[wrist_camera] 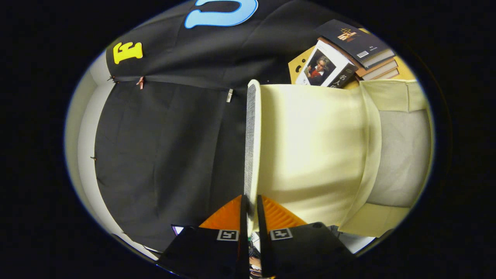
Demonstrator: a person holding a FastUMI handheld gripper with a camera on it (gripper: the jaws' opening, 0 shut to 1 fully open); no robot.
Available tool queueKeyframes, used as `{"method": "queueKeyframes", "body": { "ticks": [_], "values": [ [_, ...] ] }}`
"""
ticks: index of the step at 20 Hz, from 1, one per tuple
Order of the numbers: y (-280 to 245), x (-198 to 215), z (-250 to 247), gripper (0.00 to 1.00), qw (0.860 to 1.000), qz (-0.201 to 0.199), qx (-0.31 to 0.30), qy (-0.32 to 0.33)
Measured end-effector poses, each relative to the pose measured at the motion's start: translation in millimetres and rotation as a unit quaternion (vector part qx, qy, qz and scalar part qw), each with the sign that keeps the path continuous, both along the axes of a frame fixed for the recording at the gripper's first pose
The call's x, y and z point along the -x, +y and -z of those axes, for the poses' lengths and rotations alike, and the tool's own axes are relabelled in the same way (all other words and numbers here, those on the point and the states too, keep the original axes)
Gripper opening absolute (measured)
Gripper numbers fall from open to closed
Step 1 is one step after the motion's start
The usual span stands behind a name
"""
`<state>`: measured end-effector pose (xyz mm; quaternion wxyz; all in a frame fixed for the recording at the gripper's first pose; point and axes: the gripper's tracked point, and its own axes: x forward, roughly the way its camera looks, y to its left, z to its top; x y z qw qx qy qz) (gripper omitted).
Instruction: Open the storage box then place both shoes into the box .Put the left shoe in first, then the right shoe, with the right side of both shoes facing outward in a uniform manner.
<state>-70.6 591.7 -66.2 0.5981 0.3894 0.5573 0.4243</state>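
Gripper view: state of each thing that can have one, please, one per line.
Lid: swung up, pinched at its edge, cream inner face showing.
Box: open, inside looks empty.
Gripper: jaws shut on the lid edge.
Books: closed, piled beyond the box.

Gripper [250,207] fingers pinch the box lid's [310,147] edge.

The pale fabric storage box lid [254,147] stands edge-on between the gripper [251,211] fingers, which press it from both sides. To its right sits the cream fabric storage box [399,155]. Behind the box lies a stack of books [348,54].
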Motion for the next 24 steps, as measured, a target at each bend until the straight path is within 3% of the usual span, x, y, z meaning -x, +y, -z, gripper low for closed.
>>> {"method": "queueKeyframes", "body": {
  "ticks": [4, 9, 14, 18, 24],
  "values": [
    [-43, -9, 8, 0.96, 0.992, 0.017, 0.057, -0.107],
    [-151, -24, 16, 0.98, 0.948, 0.035, 0.169, -0.268],
    [-273, -42, 47, 0.98, 0.9, 0.069, 0.289, -0.32],
    [-357, -51, 82, 0.98, 0.867, 0.095, 0.367, -0.324],
    [-444, -52, 149, 0.98, 0.84, 0.1, 0.45, -0.286]
  ]
}}
